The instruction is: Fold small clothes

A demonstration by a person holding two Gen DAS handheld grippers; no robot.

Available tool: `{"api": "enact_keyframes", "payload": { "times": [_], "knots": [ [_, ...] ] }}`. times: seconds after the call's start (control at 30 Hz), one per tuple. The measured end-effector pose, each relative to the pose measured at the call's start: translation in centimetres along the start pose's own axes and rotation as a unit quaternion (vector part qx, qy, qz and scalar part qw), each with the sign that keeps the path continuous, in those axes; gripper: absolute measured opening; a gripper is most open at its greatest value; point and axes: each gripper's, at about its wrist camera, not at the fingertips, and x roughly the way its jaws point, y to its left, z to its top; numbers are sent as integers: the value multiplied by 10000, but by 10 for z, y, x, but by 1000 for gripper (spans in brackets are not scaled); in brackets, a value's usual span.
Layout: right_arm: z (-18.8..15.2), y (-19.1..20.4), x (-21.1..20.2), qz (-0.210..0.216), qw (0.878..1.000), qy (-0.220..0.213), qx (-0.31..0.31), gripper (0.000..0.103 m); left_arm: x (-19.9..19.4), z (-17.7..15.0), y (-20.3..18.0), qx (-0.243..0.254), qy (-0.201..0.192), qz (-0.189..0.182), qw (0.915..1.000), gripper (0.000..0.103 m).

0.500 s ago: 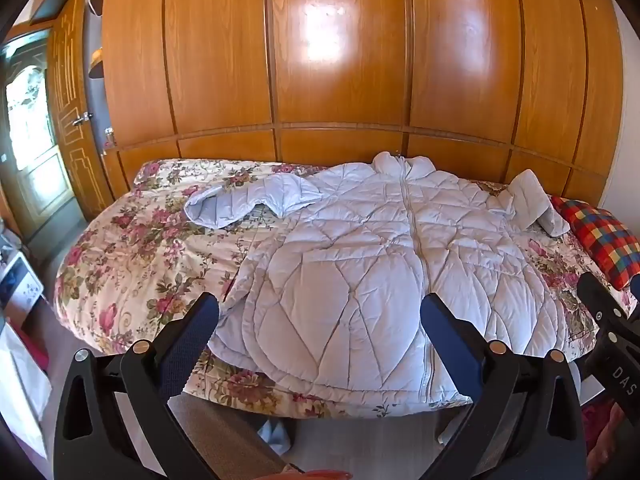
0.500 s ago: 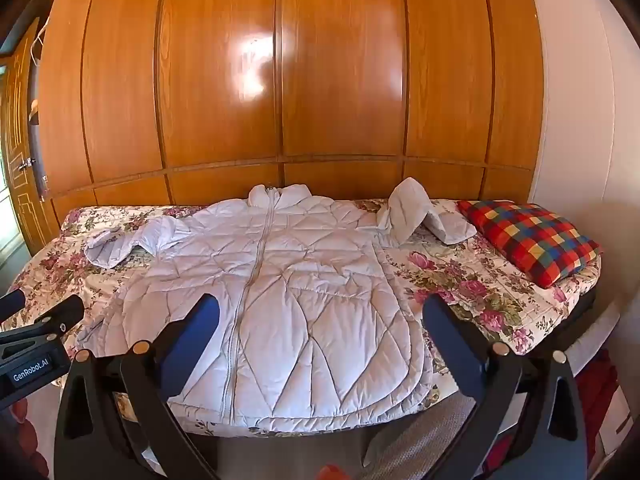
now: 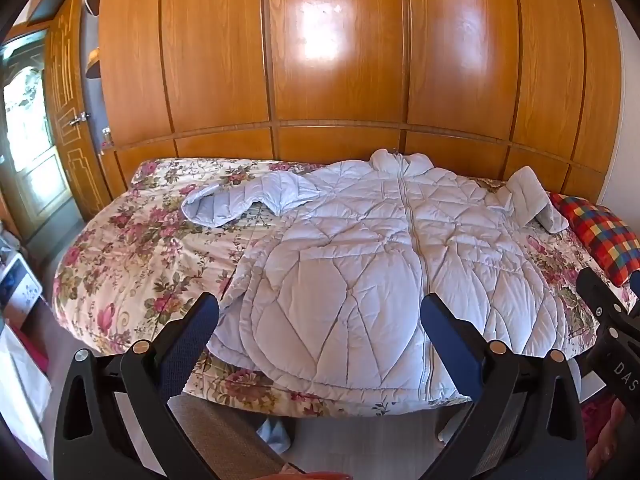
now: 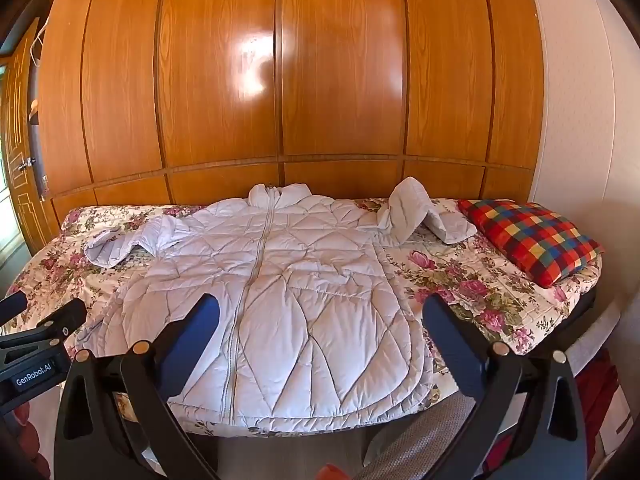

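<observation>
Jacket (image 3: 360, 264) flat on bed (image 3: 132, 248)

jacket (image 4: 288, 292) lies flat on the bed (image 4: 480, 288), collar toward the wardrobe (image 4: 340, 80) behind it. pillow (image 4: 532, 236) sits at the bed's right end, just beside one sleeve (image 4: 416, 212).

Both cameras look from the foot side of the bed (image 3: 132, 264), off its near edge, facing the wooden wardrobe (image 3: 336, 60) at 12 o'clock and tilted slightly down. The left view stands further left, with the door (image 3: 68, 120) at 9 o'clock. The right view stands further right, with the white wall (image 4: 580, 120) at 3 o'clock. Both share the jacket (image 4: 296, 304), bed, checked pillow (image 4: 532, 236) and wardrobe.
</observation>
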Motion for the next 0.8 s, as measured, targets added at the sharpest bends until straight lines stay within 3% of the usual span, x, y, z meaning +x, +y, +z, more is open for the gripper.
{"api": "enact_keyframes", "payload": {
  "times": [0.8],
  "knots": [
    [0, 1, 5, 9, 9999, 111, 1, 101, 8, -9, 7, -3, 107, -1, 9999, 100]
  ]
}}
